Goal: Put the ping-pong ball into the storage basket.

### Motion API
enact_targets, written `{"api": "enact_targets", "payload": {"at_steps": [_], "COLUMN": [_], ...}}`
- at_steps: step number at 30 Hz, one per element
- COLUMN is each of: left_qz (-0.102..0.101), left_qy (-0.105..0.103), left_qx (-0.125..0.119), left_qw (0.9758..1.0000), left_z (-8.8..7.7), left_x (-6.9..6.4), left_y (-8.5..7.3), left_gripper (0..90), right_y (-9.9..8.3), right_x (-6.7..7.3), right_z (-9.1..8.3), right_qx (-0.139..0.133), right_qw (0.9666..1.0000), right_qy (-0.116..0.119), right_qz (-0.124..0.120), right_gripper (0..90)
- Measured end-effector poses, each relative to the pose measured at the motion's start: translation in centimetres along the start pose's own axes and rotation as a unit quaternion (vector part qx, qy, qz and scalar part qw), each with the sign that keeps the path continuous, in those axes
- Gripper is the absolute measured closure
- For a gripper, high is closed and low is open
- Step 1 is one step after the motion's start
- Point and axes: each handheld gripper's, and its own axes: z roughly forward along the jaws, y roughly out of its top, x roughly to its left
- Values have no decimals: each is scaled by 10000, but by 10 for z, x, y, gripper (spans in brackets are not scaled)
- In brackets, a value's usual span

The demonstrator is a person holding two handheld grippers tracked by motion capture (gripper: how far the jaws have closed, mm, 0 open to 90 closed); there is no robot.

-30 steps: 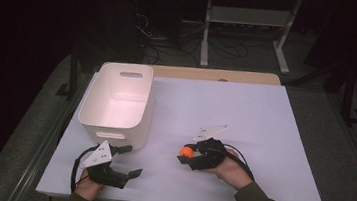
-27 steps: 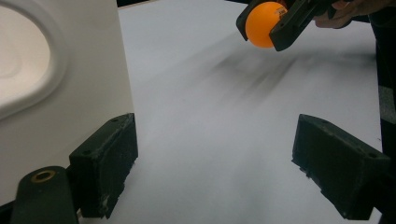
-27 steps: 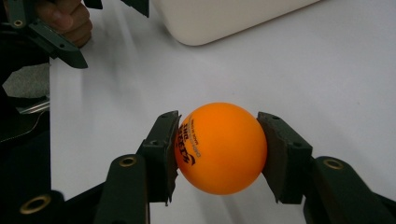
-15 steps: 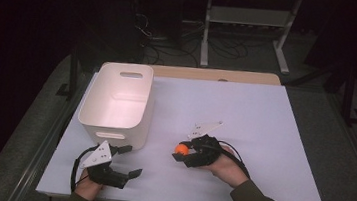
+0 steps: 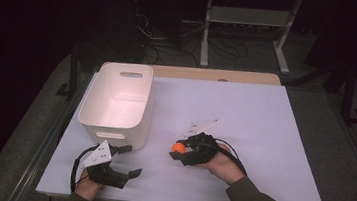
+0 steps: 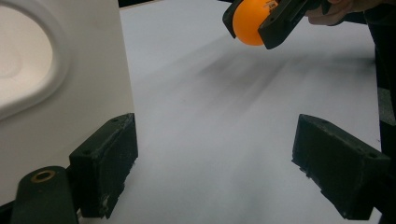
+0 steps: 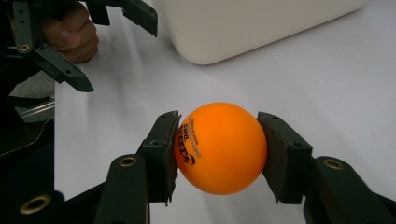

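An orange ball [image 7: 219, 147] with dark print sits squeezed between the two black jaws of my right gripper [image 7: 218, 150], held above the white table. From above, the ball [image 5: 177, 147] shows at the tip of the right gripper [image 5: 181, 151], just right of the white bin [image 5: 116, 99]. My left gripper [image 5: 127, 159] rests near the table's front left edge, jaws wide apart with nothing between them. In the left gripper view its jaws [image 6: 212, 170] frame bare table, with the ball [image 6: 250, 23] up ahead and the bin wall [image 6: 70, 84] close on the left.
The white bin is a deep tub with a handle slot, standing on the left half of the white table [image 5: 265, 119]. A wooden board [image 5: 214, 75] lies along the far edge. Dark floor, cables and a metal frame lie beyond.
The right gripper has carried the ball a little to the left, toward the bin. The left gripper has stayed where it was.
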Motion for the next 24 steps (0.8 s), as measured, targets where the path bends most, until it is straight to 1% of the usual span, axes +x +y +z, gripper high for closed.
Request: {"api": "enact_targets", "payload": {"at_steps": [8,11,24], "left_qz": [-9,24,-13], "left_qy": [-8,-3,-13], "left_qx": [2,11,-7], "left_qw": [10000,10000,10000], "left_z": [0,0,0], "left_x": [1,1,1], "left_y": [0,0,0], "left_gripper": [141,141,141], "right_y": [6,9,24], "right_x": [-1,-1,-2], "right_z": [2,4,7], "right_qx": [-20,-30,-132], "right_qw": [10000,10000,9999], "right_qy": [28,41,70], "right_qz": [-17,-16,-64], "right_gripper": [494,494,494]}}
